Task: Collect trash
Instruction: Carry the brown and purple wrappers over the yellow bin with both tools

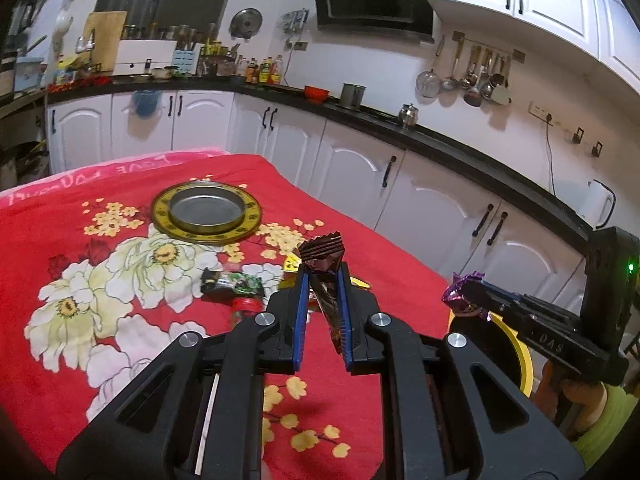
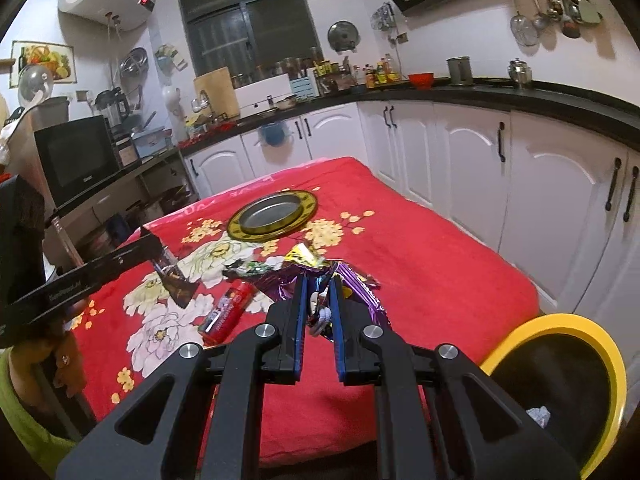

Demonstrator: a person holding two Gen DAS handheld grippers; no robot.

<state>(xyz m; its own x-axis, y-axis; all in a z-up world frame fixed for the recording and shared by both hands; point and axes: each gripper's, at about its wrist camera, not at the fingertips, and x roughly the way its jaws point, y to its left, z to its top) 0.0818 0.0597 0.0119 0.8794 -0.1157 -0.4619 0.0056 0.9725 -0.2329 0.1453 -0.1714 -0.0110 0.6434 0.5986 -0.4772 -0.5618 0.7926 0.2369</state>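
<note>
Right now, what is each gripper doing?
Left gripper: closed on a brown wrapper.
Right gripper: closed on a purple wrapper.

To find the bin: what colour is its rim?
Yellow; the bin rim shows best in the right wrist view.

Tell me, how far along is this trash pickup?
Done: one crumpled scrap lies in the yellow-rimmed bin. In hand: the left gripper pinches a brown wrapper, the right gripper a purple wrapper. Left on the red cloth: a red can, a green-black packet, a yellow wrapper.
</note>
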